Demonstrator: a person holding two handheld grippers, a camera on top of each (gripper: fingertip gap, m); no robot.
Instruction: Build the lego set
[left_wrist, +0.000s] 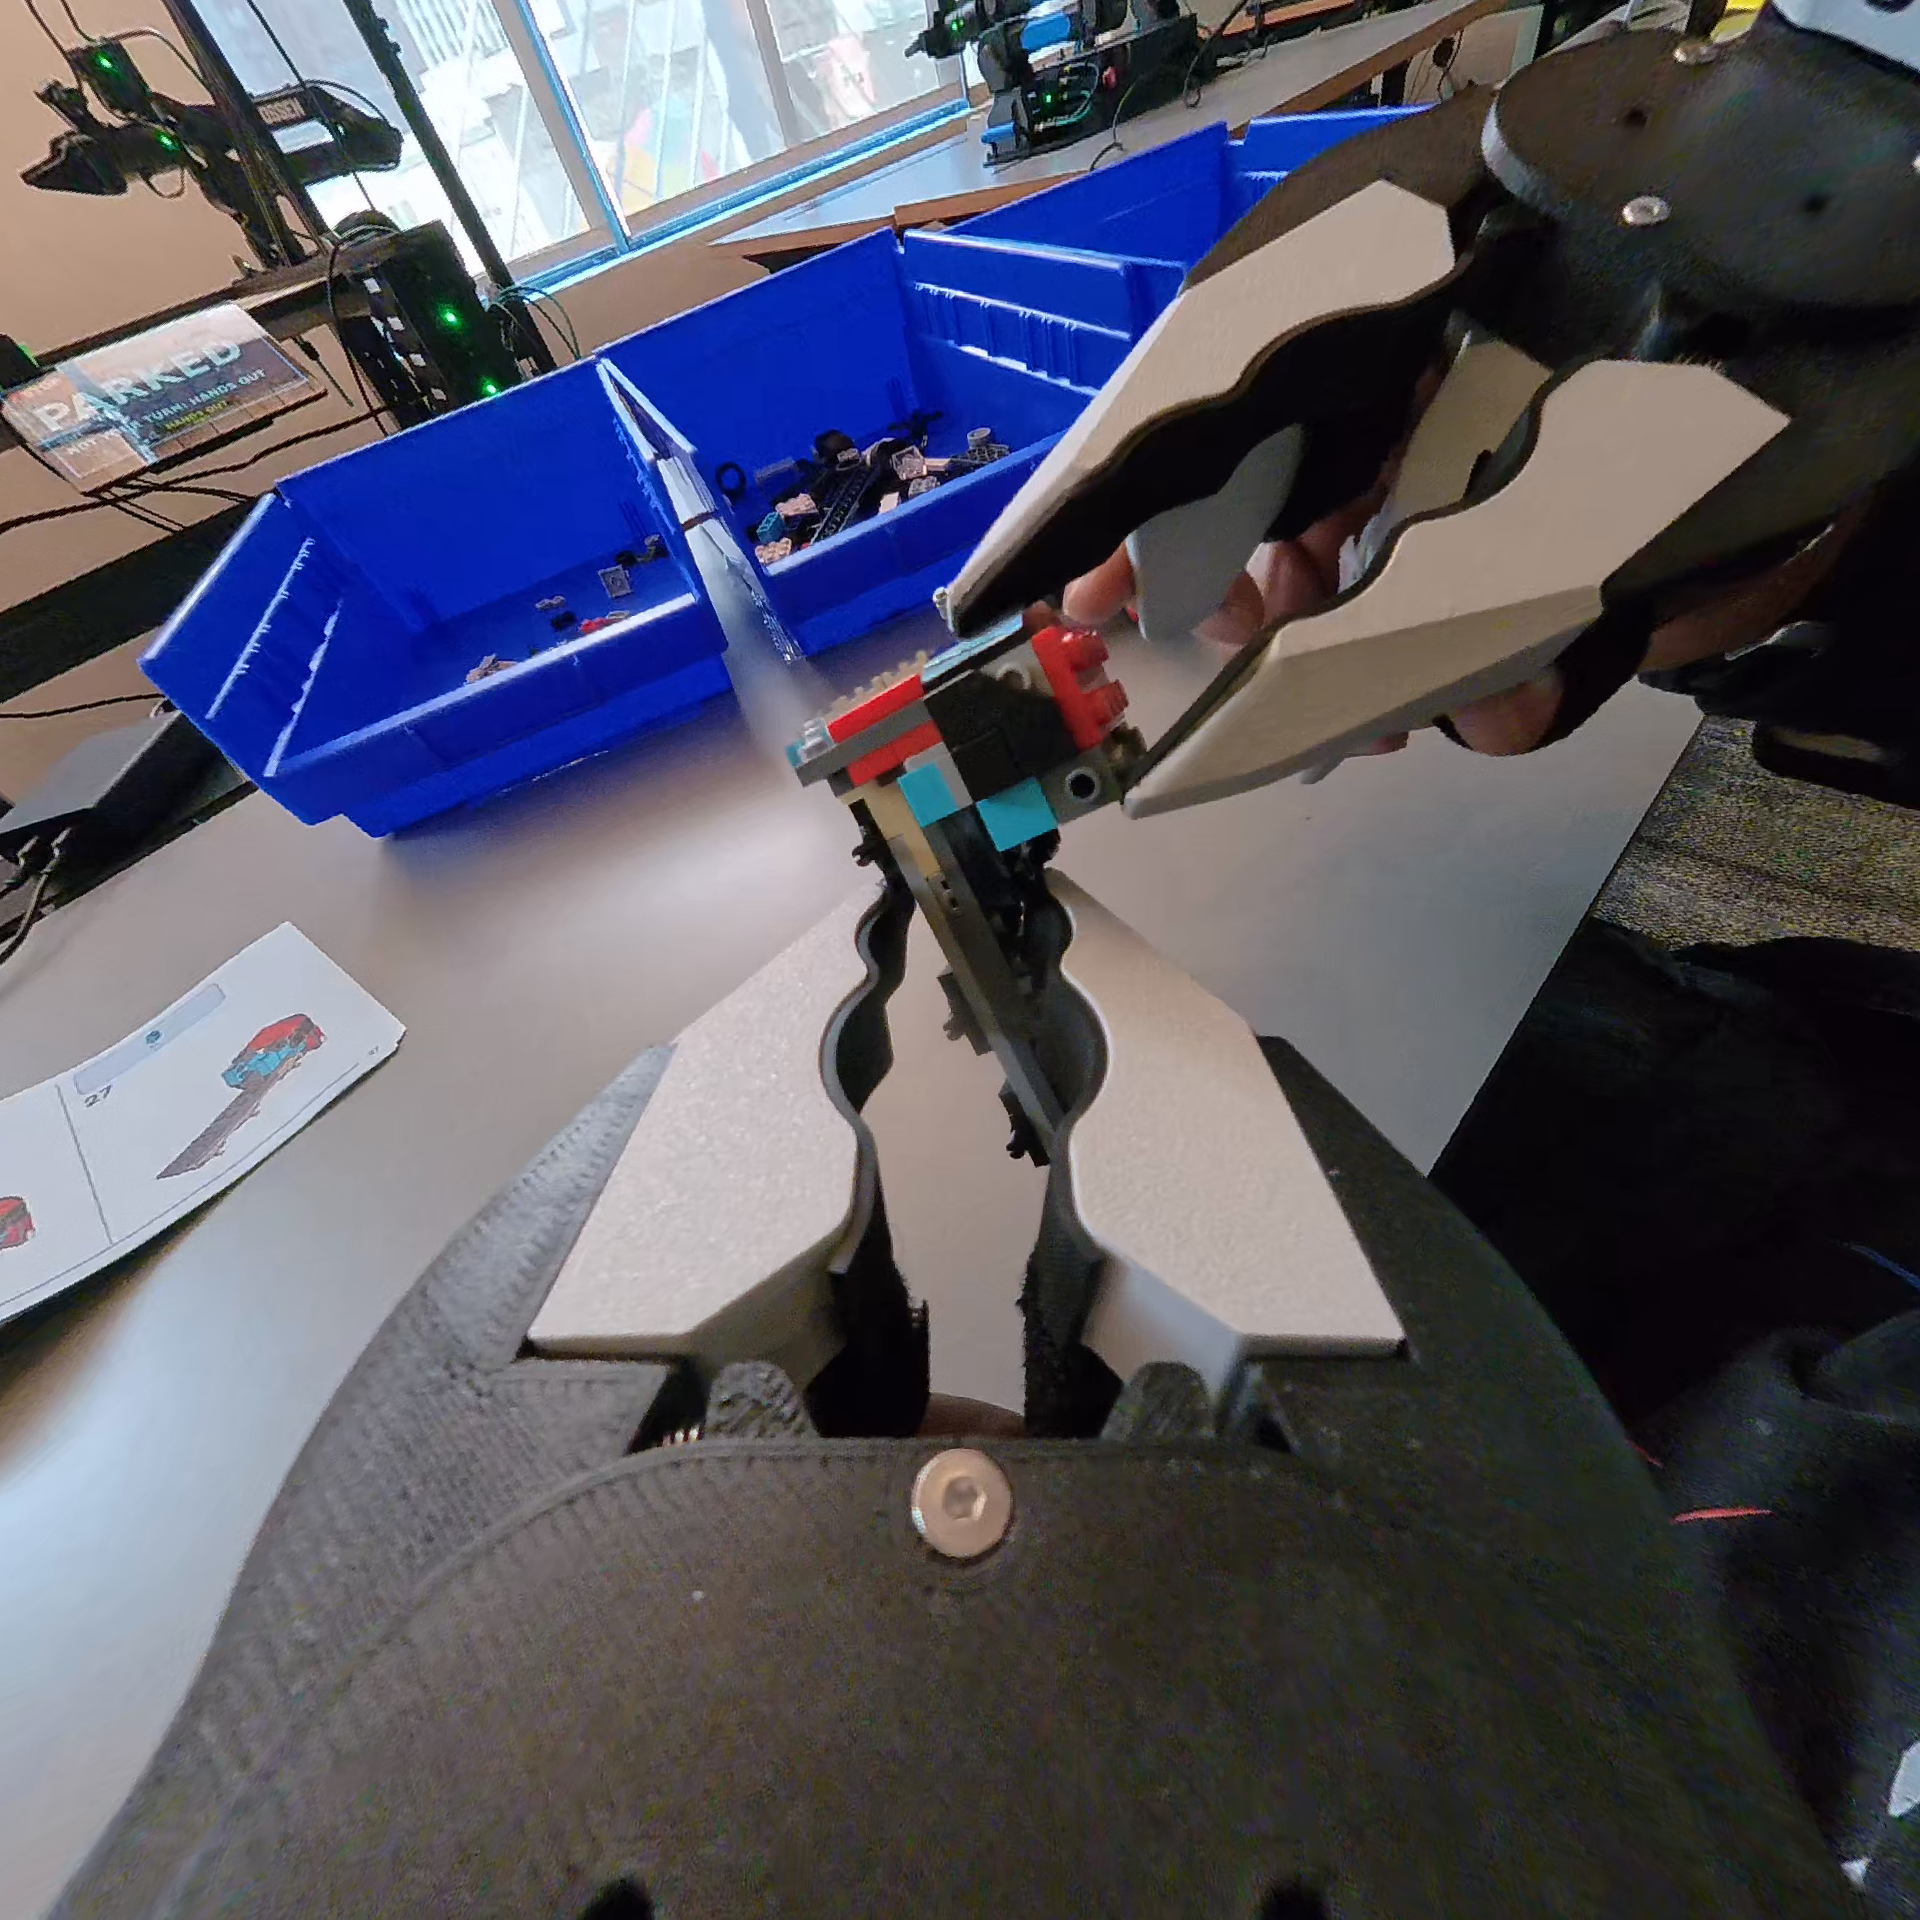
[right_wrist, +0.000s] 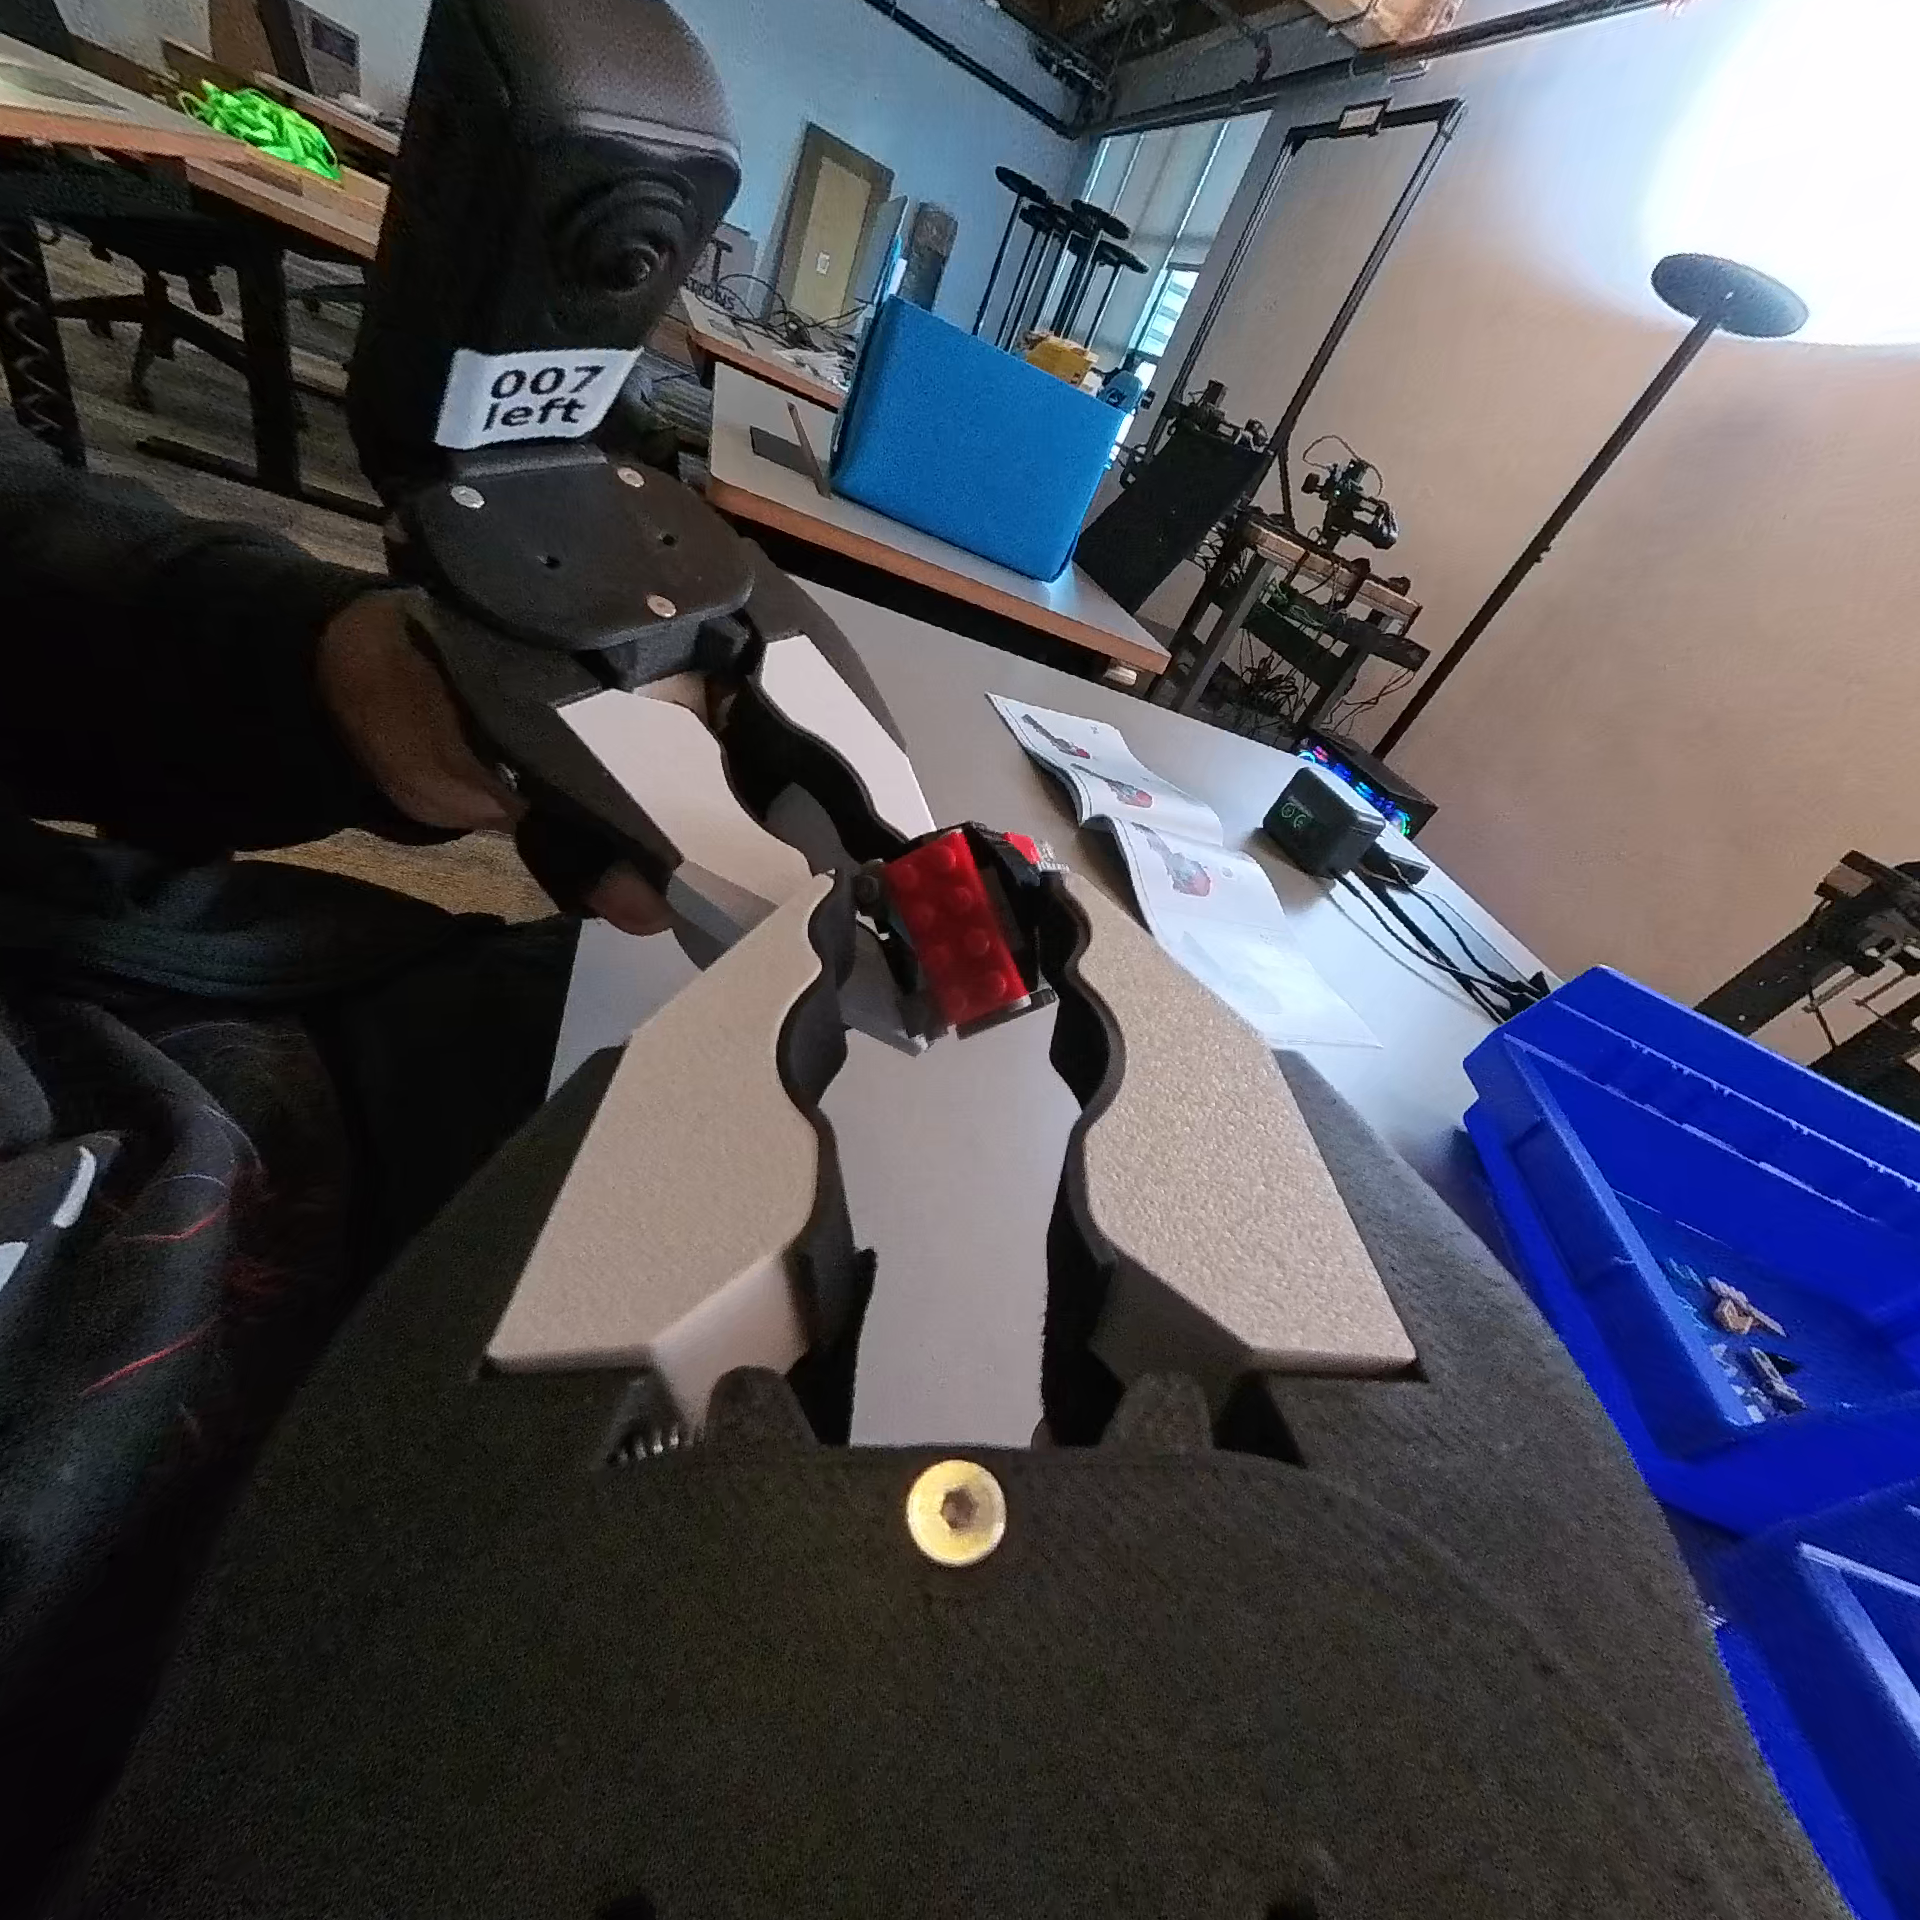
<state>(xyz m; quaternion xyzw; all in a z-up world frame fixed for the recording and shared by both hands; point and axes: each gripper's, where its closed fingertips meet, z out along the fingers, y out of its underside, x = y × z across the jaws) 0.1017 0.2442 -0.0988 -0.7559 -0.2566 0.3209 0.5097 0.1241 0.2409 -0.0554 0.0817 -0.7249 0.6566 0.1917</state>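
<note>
The half-built lego model (left_wrist: 966, 748) hangs in the air above the grey table (left_wrist: 520, 935), in front of the blue bins (left_wrist: 499, 540). The left gripper (left_wrist: 971, 904) clamps its long dark base; the right gripper (right_wrist: 945, 935) pinches the red-topped end. It looks like a press-together step; next comes a firm, square squeeze.

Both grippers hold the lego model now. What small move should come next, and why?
Probably a gentle squeeze of the right gripper to press the red brick down firmly. The left gripper clamps the model's long grey base above the table, and the right jaws already straddle the blocky red-and-black end, so the model looks braced for a seating press.
</note>
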